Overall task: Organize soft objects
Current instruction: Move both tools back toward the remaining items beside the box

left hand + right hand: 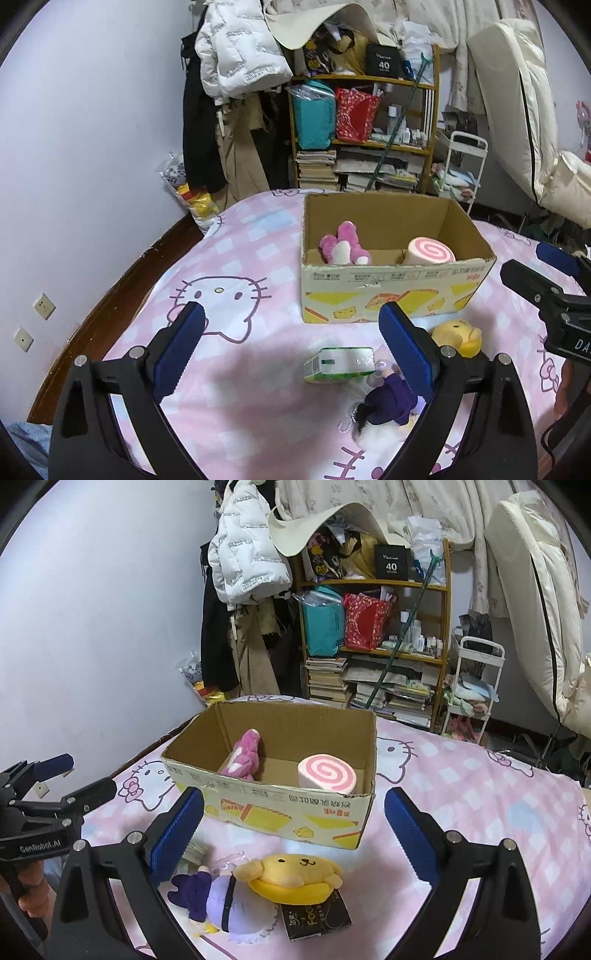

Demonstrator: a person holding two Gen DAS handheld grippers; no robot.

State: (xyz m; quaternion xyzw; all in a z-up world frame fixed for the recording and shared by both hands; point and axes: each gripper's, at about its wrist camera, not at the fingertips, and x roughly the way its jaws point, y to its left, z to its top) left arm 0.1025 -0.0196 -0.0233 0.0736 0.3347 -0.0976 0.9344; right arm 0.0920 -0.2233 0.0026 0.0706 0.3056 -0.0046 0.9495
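Observation:
An open cardboard box (391, 295) (266, 805) stands on the pink bed. Inside lie a pink plush (341, 245) (243, 755) and a pink swirl roll cushion (430, 252) (327, 773). In front of the box lie a yellow dog plush (295, 873) (458, 334), a purple doll (210, 897) (388, 400), a green-white pack (338, 364) and a black packet (316, 919). My left gripper (291, 350) is open and empty above the green pack. My right gripper (293, 834) is open and empty above the yellow plush.
The bed has a pink Hello Kitty sheet (229, 295). Behind it stand a cluttered wooden shelf (364, 136), hanging coats (236, 92) and a white cart (461, 170). A white wall is at left (74, 147).

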